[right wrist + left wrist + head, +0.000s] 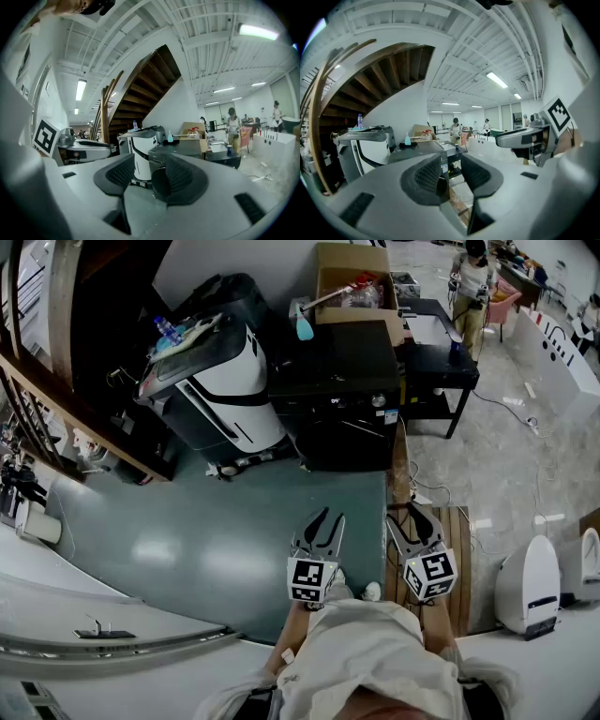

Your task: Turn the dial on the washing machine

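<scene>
Between the jaws of the right gripper (150, 180) we find nothing gripped. The two ribbed pads stand drawn almost together with only a slim gap, and through it shows the dark front of the washing machine (179, 148), well apart from us across the floor. The left gripper (451, 171) is much the same: its jaws are narrow and empty, and it points nearly level at the same cluster of things.

In the head view we hold both grippers side by side, close to our body. The left one is over a grey-green floor mat (206, 540) and the right one over a strip of wooden boards (457, 549).

At the far edge of that mat the washing machine stands as a black box with its top bare and its front toward us. A small pale round spot toward the right end of its upper front strip looks like the dial (378, 400), though it is too small for us to be sure.

Just to the machine's left leans a white-and-black appliance (225, 390) with a water bottle (167, 331) among the clutter on top. Behind the machine sits an open cardboard box (352, 282), with a teal spray bottle (305, 326) near its left side. To the right stands a low black table (441, 367), and beyond it a person (472, 287). A wooden staircase (56, 381) rises at the left edge.
</scene>
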### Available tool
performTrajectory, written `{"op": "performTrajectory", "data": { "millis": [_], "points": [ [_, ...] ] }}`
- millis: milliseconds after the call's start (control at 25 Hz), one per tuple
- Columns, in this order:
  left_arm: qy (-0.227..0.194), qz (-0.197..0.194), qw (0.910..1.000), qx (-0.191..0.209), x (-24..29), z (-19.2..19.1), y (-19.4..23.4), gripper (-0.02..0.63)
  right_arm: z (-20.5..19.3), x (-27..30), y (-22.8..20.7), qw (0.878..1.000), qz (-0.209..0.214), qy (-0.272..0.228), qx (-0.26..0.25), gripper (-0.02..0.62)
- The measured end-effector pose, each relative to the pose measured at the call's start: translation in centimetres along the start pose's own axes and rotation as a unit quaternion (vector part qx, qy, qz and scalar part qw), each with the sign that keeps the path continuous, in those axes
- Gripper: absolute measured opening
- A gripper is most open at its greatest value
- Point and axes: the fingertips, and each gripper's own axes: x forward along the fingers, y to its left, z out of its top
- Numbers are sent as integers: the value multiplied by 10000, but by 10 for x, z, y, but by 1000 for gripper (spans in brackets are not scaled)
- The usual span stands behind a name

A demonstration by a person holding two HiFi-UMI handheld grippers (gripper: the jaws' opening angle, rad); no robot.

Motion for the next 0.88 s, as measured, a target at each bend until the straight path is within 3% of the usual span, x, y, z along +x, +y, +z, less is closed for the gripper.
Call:
{"op": "performTrajectory", "data": {
  "millis": [160, 360, 640, 880],
  "points": [
    [-36, -13, 10000, -51, -7, 1, -12, 135, -10, -5, 1, 9999, -34, 38, 97, 225],
    [230, 4, 9996, -182, -12, -23, -20, 135, -17, 0, -3, 9999, 20, 105, 64, 242],
    [80, -142, 9999, -1, 19, -10, -15, 135, -17, 11, -20, 9999, -105, 123, 57, 242],
    [20, -256, 9996, -76, 49, -5, 2, 136, -14, 34, -39, 9994, -271, 207, 67, 236]
  ]
}}
